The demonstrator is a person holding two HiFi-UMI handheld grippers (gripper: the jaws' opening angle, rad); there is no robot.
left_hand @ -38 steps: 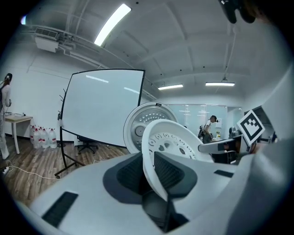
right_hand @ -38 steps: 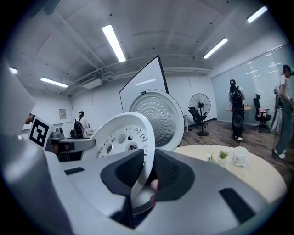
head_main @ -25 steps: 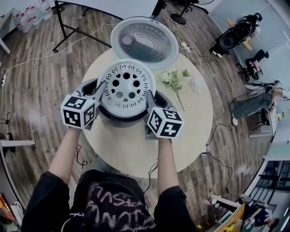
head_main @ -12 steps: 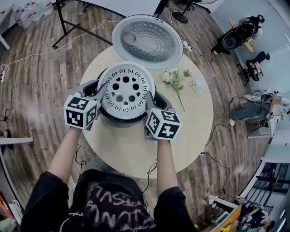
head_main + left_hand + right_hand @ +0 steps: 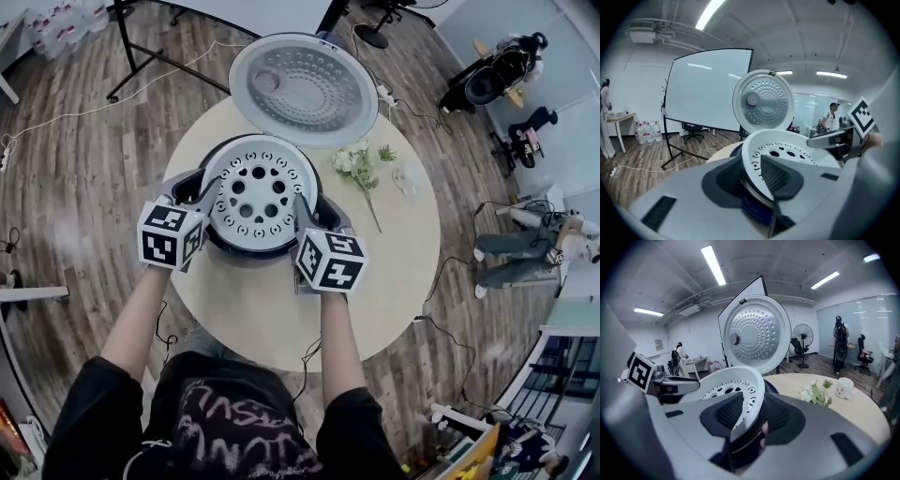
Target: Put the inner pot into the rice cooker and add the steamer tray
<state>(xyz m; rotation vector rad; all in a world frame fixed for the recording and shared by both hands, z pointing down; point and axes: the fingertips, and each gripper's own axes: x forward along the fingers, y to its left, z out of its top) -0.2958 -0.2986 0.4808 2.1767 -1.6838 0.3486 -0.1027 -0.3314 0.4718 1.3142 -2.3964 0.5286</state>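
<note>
Left gripper [image 5: 751, 171]: the jaws stand partly apart and have just been opening. The near rim of the steamer tray [image 5: 787, 150] stands between the ribbed pads [image 5: 776, 176], one pad inside the tray and one outside. A dark gap shows between the outer pad and the rim, so no clamping pressure is observed.

Right gripper [image 5: 754, 414]: same condition. The jaws are partly apart and have just been opening, with the tray's opposite rim between them. One pad lies inside the tray and the other outside, with clearance on the outer side.

Steamer tray: white, round and perforated. It sits in the mouth of the rice cooker [image 5: 258, 255], roughly centred in the head view. The two grippers flank it at left and right. A metal band, the rim of the inner pot [image 5: 753, 193], shows just under the tray within the cooker body.

Rice cooker: it stands on the round table [image 5: 394, 272], toward the person's side. Its lid [image 5: 303, 89] is hinged fully open behind the tray, with the dimpled inner face exposed.

Surroundings: a sprig of flowers [image 5: 359, 164] lies on the table to the right of the cooker. A small cup [image 5: 405, 175] sits just beyond the flowers.
</note>
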